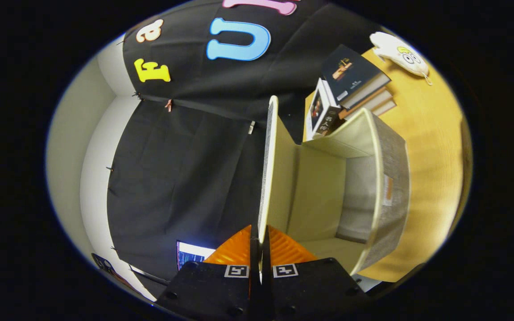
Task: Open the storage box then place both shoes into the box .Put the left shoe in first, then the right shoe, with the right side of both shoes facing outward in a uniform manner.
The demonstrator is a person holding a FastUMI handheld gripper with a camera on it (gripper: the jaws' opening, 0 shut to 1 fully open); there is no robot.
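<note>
Gripper (260, 243) at the bottom centre of the frame, fingers pressed together on the thin edge of the storage box lid (271, 169), one finger on each face of the panel. Lid swung open and standing away from the storage box (373, 196), running from the fingertips up toward the middle of the frame, pale inner face turned to the right. Box itself at centre right, grey fabric outside, cream lining inside, mouth wide open and hollow (view strongly rolled, so the tabletop reads as a slanted band). Small tab (388, 191) on the grey outer wall of the box. Resting on a wooden table (431, 178) that fills the right side of the frame. Stack of books (355, 82) beyond the box at upper right, one dark cover on top, another book (321, 113) leaning just beside the box's far corner. White plush toy (400, 52) at the far upper right on the table, well apart from the box. Lit screen (192, 254) at lower left, beside the fingers.
</note>
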